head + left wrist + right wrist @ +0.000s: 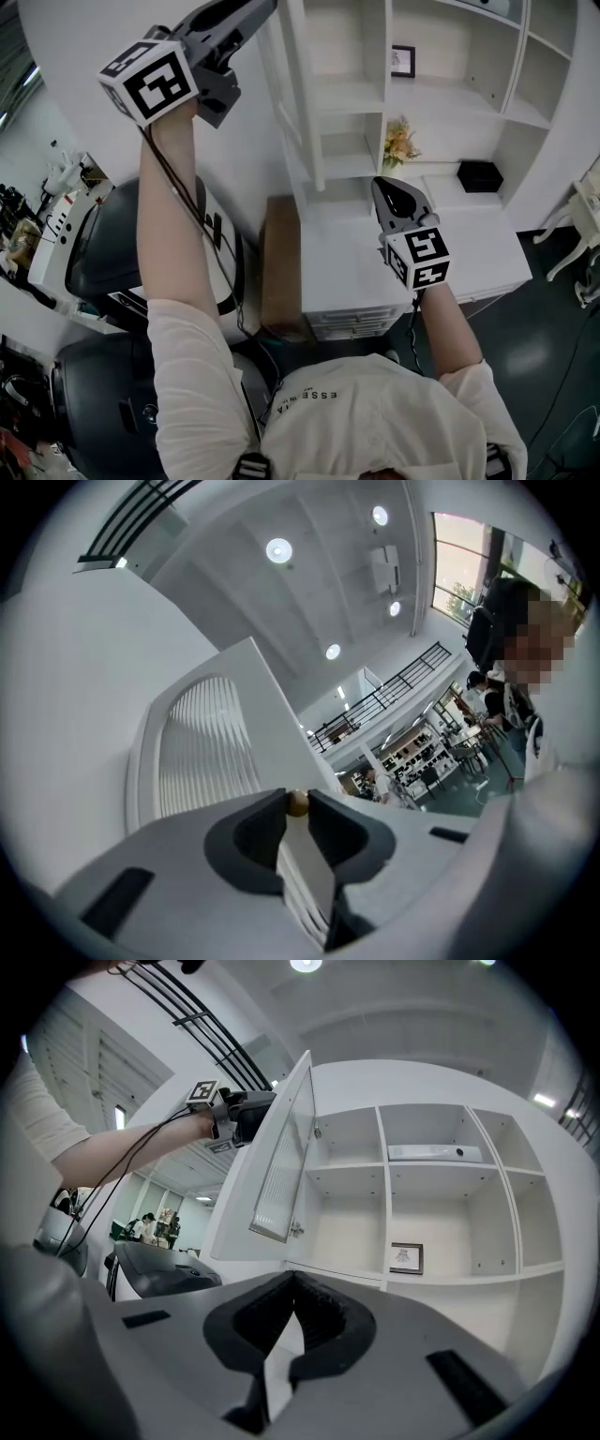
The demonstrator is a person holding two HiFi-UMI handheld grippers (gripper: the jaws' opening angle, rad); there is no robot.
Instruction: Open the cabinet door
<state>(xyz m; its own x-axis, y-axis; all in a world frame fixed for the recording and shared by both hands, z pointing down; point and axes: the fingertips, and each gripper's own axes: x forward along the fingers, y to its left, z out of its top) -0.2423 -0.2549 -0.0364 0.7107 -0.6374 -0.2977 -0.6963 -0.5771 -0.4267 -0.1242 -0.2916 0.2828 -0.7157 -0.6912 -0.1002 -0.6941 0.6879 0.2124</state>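
Observation:
The white cabinet door (277, 1162), with its ribbed glass panel (202, 752), stands swung out from the shelf unit (412, 94); the head view shows it edge-on (298, 94). My left gripper (259, 9) reaches up to the door's free edge and is shut on a small golden knob (297, 802), which sits between the fingertips. The right gripper view also shows the left gripper (246, 1115) at the door's edge. My right gripper (382, 184) hovers lower, in front of the open shelves, with its jaws shut (293, 1277) on nothing.
The shelves hold a small framed picture (403, 61), a bunch of flowers (400, 142) and a black box (480, 175). A white drawer unit (375, 319) stands below, a brown cardboard box (281, 267) beside it. Dark grey machines (122, 253) fill the left. People stand far off (487, 700).

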